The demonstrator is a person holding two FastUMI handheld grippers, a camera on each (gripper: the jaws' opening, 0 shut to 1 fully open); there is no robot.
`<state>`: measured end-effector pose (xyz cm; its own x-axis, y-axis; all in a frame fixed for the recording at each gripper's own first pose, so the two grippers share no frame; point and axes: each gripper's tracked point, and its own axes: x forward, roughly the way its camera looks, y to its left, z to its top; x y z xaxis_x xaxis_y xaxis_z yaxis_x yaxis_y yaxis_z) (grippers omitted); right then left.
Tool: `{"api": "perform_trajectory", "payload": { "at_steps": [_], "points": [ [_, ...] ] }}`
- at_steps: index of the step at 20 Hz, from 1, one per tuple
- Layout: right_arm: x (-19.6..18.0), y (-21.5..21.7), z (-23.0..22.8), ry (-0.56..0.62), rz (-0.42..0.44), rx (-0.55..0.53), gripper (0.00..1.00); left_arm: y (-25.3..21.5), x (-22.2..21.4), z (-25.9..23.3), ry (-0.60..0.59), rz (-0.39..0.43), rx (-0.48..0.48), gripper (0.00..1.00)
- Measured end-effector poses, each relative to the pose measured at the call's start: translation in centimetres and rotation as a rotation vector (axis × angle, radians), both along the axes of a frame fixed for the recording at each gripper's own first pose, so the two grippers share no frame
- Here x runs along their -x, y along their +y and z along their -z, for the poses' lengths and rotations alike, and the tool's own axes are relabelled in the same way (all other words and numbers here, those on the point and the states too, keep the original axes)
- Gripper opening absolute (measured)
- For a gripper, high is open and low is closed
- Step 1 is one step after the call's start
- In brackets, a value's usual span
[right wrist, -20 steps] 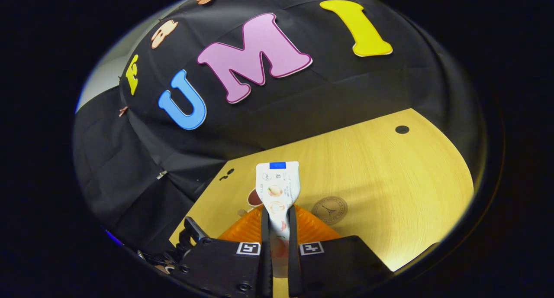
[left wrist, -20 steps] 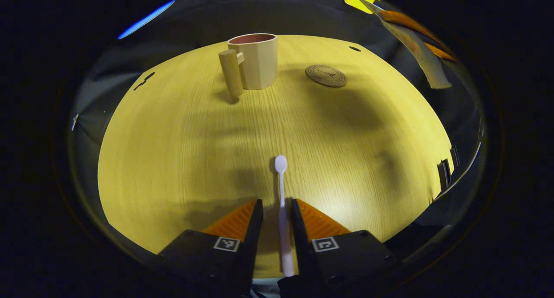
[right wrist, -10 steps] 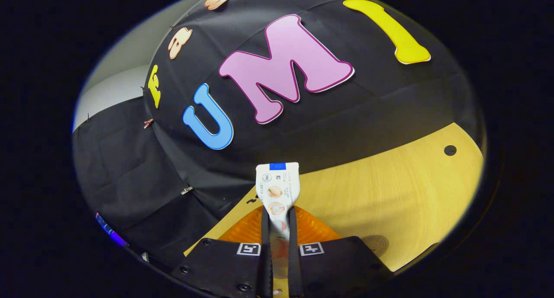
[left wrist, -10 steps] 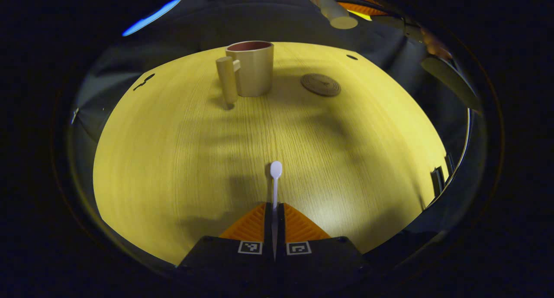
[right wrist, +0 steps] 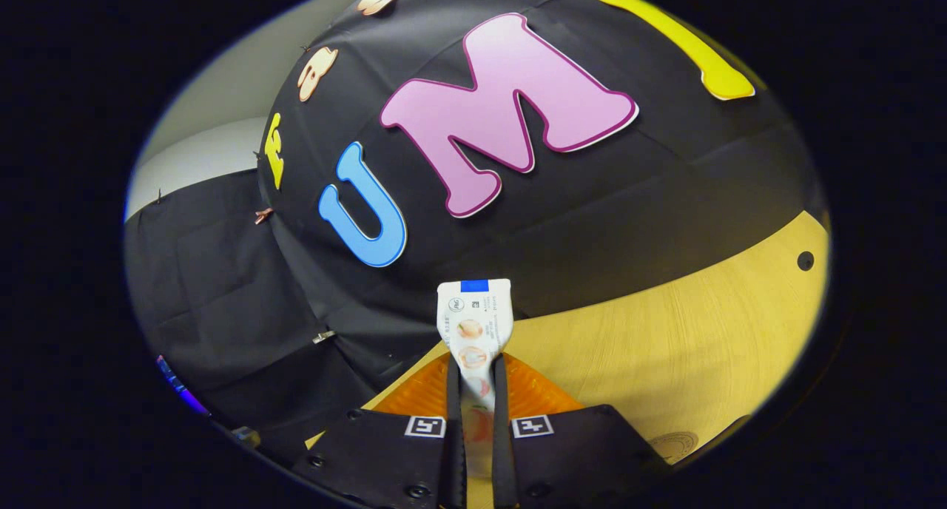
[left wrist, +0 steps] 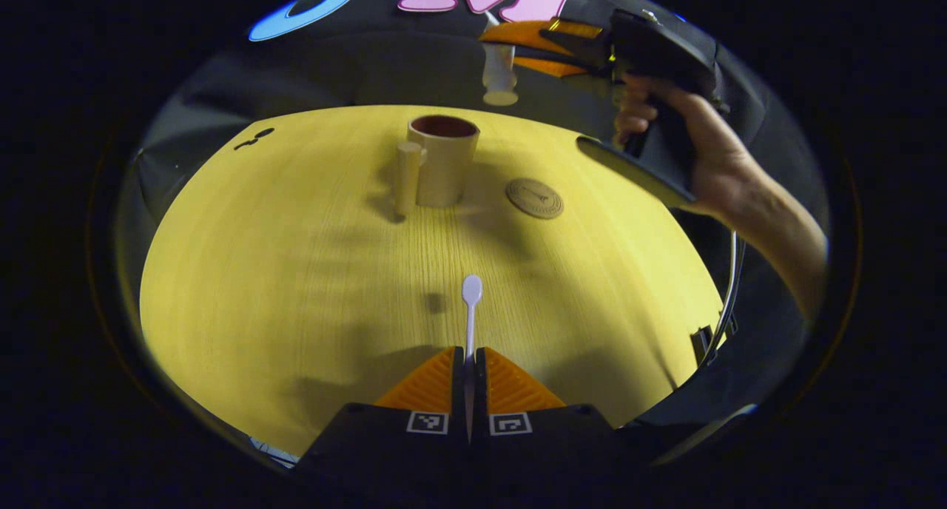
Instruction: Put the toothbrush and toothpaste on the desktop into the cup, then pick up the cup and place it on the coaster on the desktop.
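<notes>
white toothbrush (left wrist: 471, 302) pinched in left gripper (left wrist: 469, 357) | right gripper (right wrist: 473, 365) clamped on toothpaste (right wrist: 473, 320), above cup (left wrist: 442, 160)

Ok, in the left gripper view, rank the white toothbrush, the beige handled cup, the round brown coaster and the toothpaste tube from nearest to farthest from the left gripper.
1. White toothbrush: clamped in the left gripper.
2. Round brown coaster and beige handled cup: coaster ahead right, cup just left of centre; too close to call.
3. Toothpaste tube: held high above the cup by the right gripper.
</notes>
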<state>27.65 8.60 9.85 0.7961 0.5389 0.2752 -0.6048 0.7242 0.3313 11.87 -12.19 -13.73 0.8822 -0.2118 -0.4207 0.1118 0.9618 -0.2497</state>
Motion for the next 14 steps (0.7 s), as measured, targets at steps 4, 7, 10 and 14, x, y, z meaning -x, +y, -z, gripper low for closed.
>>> {"api": "perform_trajectory", "payload": {
  "at_steps": [4,7,10,14],
  "points": [
    [-2.2,2.0,1.8,-0.007,0.002,0.047,0.18,0.9,0.5,-2.8,-0.057,-0.015,0.049,0.06],
    [-3.4,2.8,3.6,-0.012,0.022,0.107,0.18,1.8,1.2,-5.0,-0.101,-0.03,0.079,0.06],
    [-4.0,3.3,4.7,-0.013,0.033,0.154,0.17,2.5,1.3,-7.5,-0.147,-0.048,0.1,0.06],
    [-3.9,3.6,5.8,-0.007,0.038,0.201,0.19,3.8,1.2,-9.0,-0.172,-0.058,0.109,0.06]
  ]
}}
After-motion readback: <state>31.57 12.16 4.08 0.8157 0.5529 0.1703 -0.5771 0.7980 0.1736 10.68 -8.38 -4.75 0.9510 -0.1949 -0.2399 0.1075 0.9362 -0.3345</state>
